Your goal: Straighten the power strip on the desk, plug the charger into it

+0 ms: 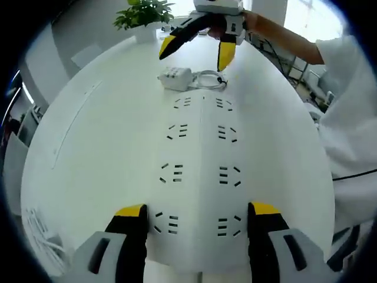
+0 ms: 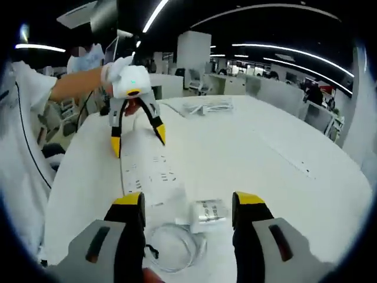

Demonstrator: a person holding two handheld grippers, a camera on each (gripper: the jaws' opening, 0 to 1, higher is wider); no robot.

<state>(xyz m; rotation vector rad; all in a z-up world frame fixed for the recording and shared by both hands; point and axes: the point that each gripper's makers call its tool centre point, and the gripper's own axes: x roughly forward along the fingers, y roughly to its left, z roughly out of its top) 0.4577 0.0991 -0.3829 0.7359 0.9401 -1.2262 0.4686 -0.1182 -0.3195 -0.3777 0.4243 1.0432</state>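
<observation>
In the left gripper view, the left gripper spreads open astride the near end of the power strip on the white tabletop. Beyond its far end lies the charger with coiled cable, under the open right gripper.

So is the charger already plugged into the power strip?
No: the charger lies on the desk beyond the power strip, apart from its sockets.

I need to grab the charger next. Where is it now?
The charger lies on the desk between the right gripper's open jaws, beside its coiled cable, just past the power strip's far end.
</observation>
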